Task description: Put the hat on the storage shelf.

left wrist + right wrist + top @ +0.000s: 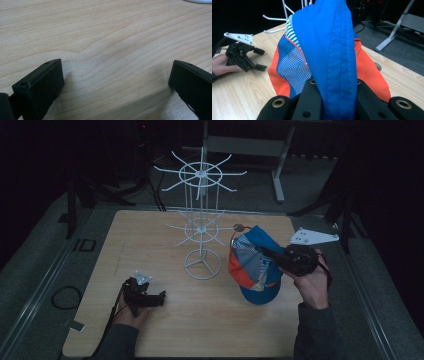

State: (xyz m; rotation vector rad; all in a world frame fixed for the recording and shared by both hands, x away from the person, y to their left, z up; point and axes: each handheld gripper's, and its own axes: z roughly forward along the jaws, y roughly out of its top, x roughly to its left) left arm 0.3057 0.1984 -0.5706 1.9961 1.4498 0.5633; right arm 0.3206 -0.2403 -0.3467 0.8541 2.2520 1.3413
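the left gripper (161,298) is seen resting low at the near left of the wooden table (150,240), its jaws spread wide over bare wood with nothing between them; it is judged idle. past it, toward the middle, a white wire rack (202,227) stands upright on its round base, two tiers of radiating hooks all unoccupied. just right of the rack's base, a blue and orange cap (255,265) is held off the table, hanging brim-down. at the right, the right gripper (274,256) is clamped tight on a blue fold of the cap's fabric, as confirmed in the right gripper view, where the cloth (329,50) is pinched between the closed jaws. the step in hand is judged to be carrying the cap toward the rack. the next move would call for the cap to be raised and brought leftward until an opening or strap is passed over a hook tip, with the grip kept until the cap's weight is borne by the hook.
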